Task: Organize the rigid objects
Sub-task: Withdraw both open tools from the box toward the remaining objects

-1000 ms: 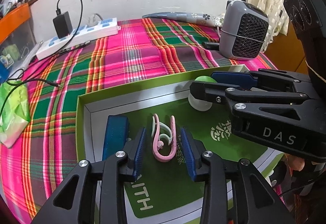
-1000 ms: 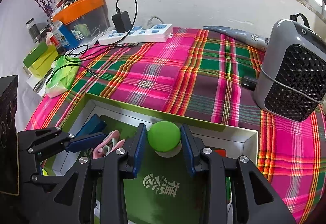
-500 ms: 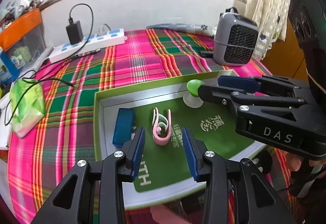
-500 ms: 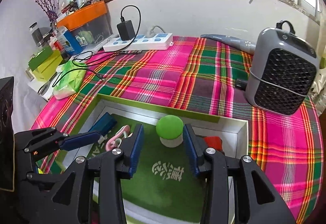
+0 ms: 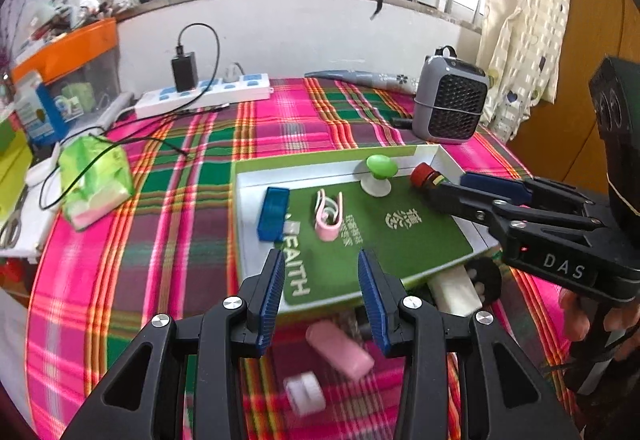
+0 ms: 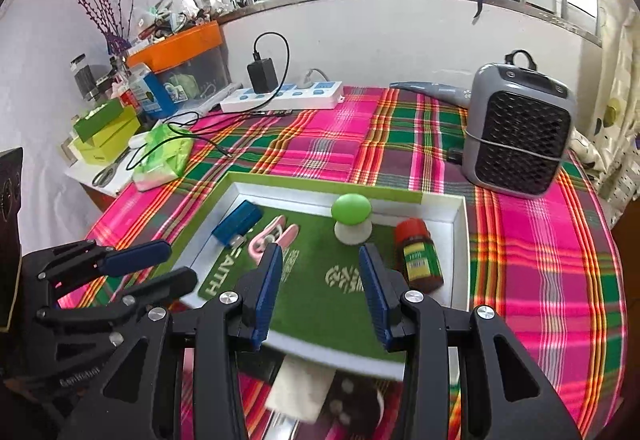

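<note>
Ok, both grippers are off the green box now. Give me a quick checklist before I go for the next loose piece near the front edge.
1. Left gripper empty, jaws apart after just opening: ok.
2. Right gripper empty, jaws apart after just opening: ok.
3. Green mushroom-shaped knob upright inside the green-rimmed white box: ok.
4. Pink plastic clip, blue rectangular block and red-capped brown bottle in the box: ok.
5. Loose pink block and white ring-shaped piece outside the box: not ok.
6. Exact shape of those two: cannot tell, blurred.
</note>
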